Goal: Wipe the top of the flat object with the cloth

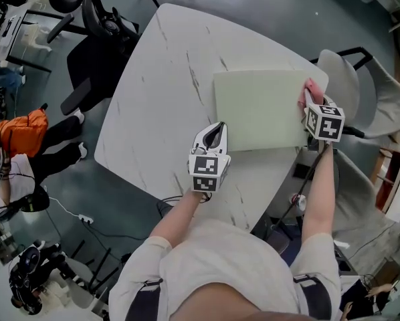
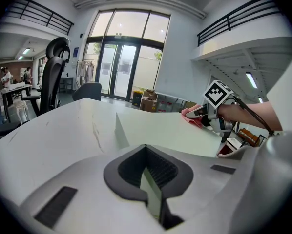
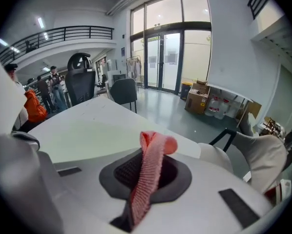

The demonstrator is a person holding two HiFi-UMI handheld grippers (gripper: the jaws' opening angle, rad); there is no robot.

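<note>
Cloth at the board's far right corner
The right gripper (image 1: 311, 103) has its jaws clamped on the pink cloth (image 1: 309, 91), which rests on the far right corner of the green board (image 1: 260, 109). The left gripper (image 1: 217, 132) has its jaws closed on the board's near left edge, on the table (image 1: 161, 79).

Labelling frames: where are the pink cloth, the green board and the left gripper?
pink cloth (image 3: 148, 174): right gripper view, ribbed fold.
green board (image 1: 257, 109): head view, top face.
left gripper (image 1: 219, 128): head view, between fingertips.
</note>
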